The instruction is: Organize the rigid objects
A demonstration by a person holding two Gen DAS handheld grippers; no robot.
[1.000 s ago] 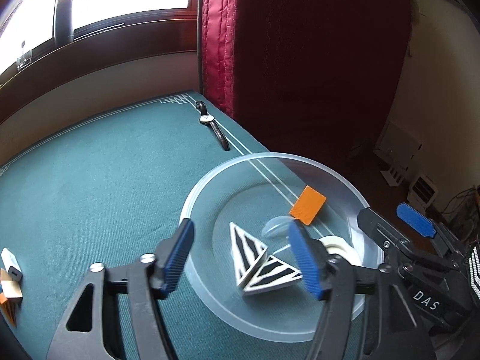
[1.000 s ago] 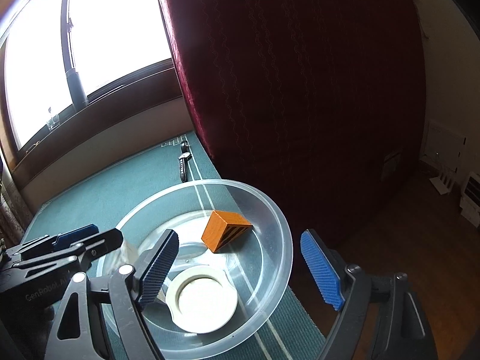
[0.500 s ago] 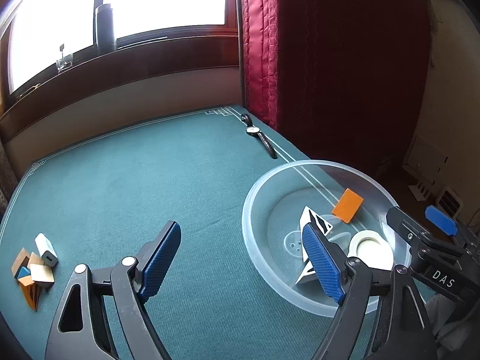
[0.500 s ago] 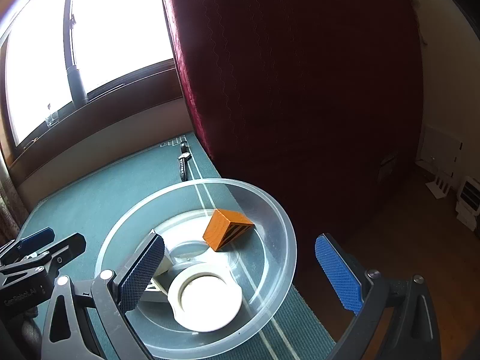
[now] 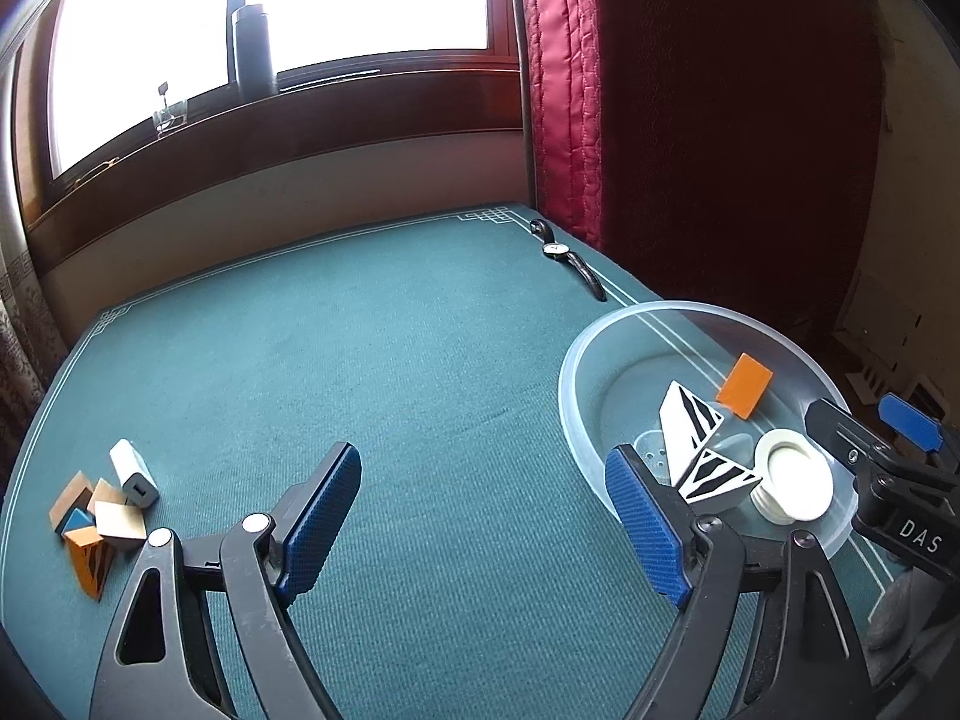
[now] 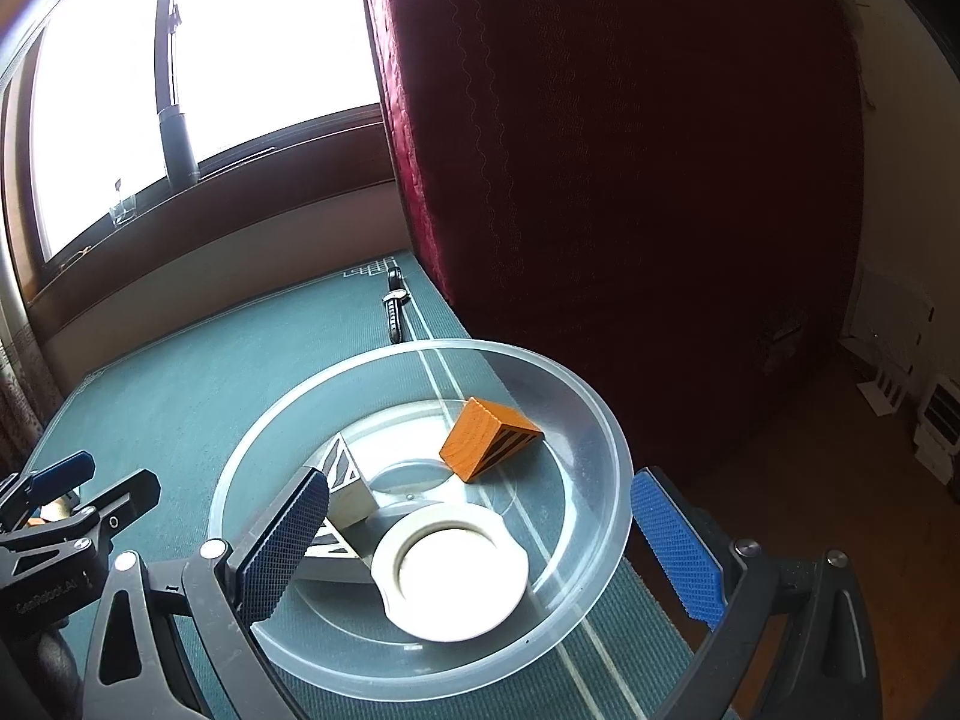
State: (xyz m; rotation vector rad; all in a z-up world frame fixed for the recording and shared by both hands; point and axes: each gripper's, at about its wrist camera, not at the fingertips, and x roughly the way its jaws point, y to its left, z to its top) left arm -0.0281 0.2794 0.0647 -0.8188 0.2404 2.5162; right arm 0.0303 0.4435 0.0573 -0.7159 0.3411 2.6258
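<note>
A clear plastic bowl (image 5: 576,360) (image 6: 600,420) stands at the table's right edge. It holds an orange block (image 5: 744,385) (image 6: 474,438), a white block with black stripes (image 5: 690,420) (image 6: 345,474) and a white round lid (image 5: 792,477) (image 6: 450,576). My left gripper (image 5: 480,525) is open and empty over the green cloth, left of the bowl. My right gripper (image 6: 486,546) is open and empty, with its fingers on either side of the bowl's near part. A pile of small blocks (image 5: 99,519) and a white charger (image 5: 133,471) lie at the left.
A black wristwatch (image 5: 567,258) (image 6: 395,309) lies near the table's far right corner. A red curtain (image 5: 690,120) hangs right behind the table edge. The window sill carries a dark bottle (image 5: 252,51) and a small glass (image 5: 168,114).
My left gripper has pulled back and to the left, out from over the bowl, so the block pile at the left now shows. My right gripper has drawn back slightly.
</note>
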